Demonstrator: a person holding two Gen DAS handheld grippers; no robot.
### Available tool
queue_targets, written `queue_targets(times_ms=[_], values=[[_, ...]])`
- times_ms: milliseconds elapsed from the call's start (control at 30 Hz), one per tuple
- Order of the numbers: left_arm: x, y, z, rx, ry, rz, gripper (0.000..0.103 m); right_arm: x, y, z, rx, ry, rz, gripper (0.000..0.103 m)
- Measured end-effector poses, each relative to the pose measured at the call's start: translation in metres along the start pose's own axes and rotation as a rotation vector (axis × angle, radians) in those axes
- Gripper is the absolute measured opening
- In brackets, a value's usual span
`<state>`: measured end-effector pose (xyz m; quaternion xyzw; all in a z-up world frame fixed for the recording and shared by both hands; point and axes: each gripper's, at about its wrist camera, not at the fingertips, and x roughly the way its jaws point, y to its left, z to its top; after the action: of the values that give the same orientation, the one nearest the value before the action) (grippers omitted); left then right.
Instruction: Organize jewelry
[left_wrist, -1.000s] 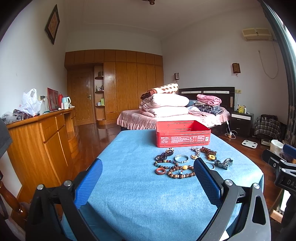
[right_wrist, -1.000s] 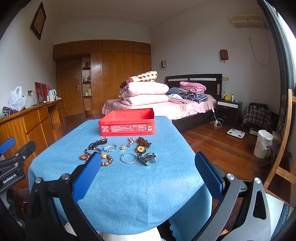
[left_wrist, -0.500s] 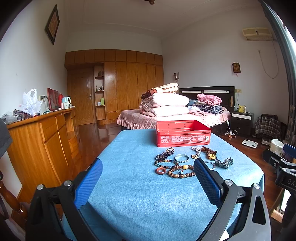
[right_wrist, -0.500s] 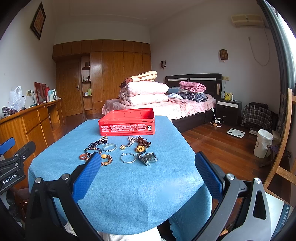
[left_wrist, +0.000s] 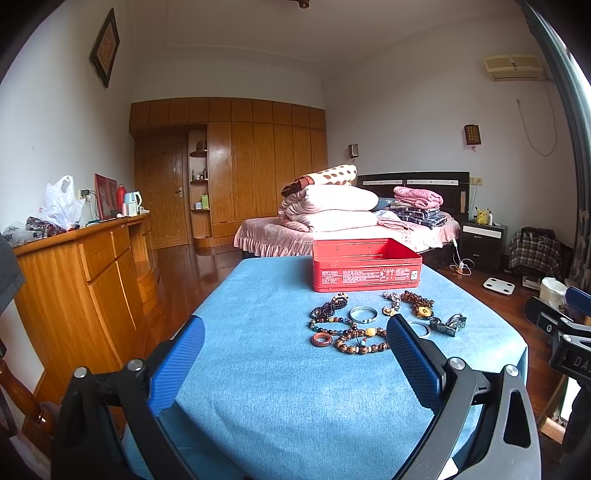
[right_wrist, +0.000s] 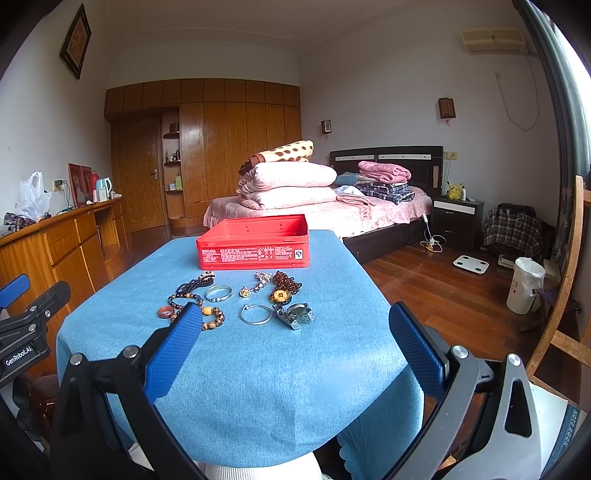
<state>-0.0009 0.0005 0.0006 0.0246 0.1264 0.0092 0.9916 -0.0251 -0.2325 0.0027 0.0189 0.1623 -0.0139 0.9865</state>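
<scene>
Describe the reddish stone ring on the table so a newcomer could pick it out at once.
Start at the red tin box on the blue tablecloth; the jewelry lies spread in front of it. The reddish stone ring sits at the cluster's near left corner, beside the beaded bracelets. Unlike them, it is one smooth, solid, small band without beads.

You're facing a bedroom with pale white walls and a glossy dark wooden floor. A wall of honey-brown wooden wardrobes fills the far end — a long wooden sideboard runs along the left. On the right stands a dark-headboard bed piled with pink folded quilts; daylight enters from the right edge.
</scene>
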Motion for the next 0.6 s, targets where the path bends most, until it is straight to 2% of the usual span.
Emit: queue_targets(times_ms=[600], values=[[0.012,0.003,-0.008,-0.004,0.020,-0.001,0.097,0.009,0.003,-0.008,0.008,0.007,0.008,0.098]])
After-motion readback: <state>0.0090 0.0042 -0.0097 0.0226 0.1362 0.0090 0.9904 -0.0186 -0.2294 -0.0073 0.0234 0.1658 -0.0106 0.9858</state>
